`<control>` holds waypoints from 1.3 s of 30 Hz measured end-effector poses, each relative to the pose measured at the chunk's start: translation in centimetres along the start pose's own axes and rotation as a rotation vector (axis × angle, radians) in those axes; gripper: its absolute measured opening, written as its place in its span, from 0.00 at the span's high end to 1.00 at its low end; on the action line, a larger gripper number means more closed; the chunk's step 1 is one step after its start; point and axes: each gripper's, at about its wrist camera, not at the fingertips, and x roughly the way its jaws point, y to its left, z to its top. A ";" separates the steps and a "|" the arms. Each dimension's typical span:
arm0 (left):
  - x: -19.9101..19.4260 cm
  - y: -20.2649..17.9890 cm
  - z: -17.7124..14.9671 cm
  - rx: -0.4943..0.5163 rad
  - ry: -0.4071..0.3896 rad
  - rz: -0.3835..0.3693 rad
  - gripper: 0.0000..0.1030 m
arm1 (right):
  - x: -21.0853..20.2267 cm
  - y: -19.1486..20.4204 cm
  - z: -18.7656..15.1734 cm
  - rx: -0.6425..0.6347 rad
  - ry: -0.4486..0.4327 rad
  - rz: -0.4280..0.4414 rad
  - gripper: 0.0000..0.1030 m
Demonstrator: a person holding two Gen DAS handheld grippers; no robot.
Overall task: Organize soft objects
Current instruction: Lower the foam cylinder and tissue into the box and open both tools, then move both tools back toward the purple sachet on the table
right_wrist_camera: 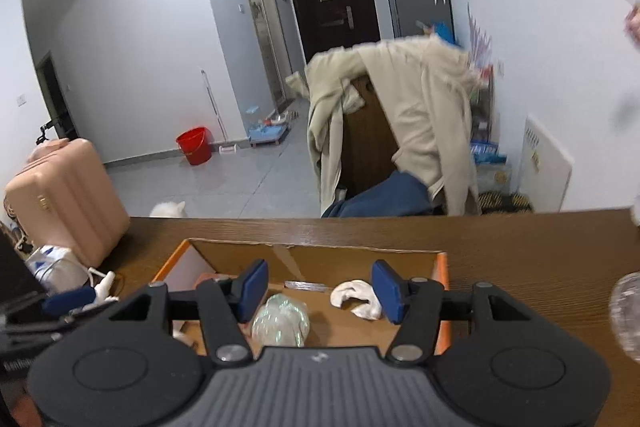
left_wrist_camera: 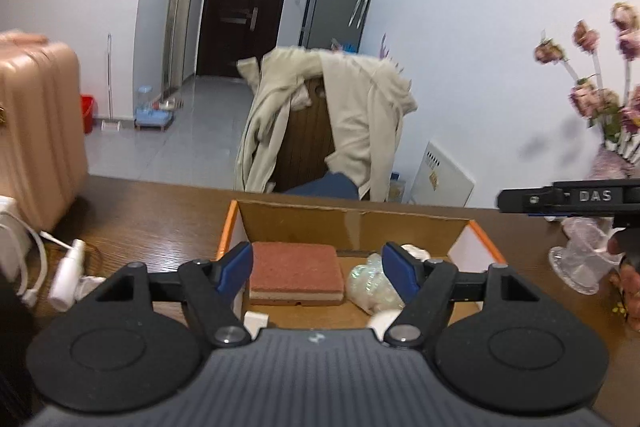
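An open cardboard box with orange edges sits on the brown table; it also shows in the right wrist view. Inside lie a pink-and-tan sponge, a shiny iridescent soft ball and a white crumpled soft piece. The ball also shows in the right wrist view. My left gripper is open and empty above the box's near side. My right gripper is open and empty above the box. The right gripper's body shows at the right edge of the left wrist view.
A pink suitcase stands at the table's left, with white cables and a small white bottle beside it. A clear vase with pink flowers stands at the right. A chair draped with a beige coat is behind the table.
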 end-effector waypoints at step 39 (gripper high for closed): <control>-20.5 -2.5 -21.4 0.116 -0.035 -0.120 0.19 | -25.7 6.3 -32.7 0.011 -0.119 -0.057 0.25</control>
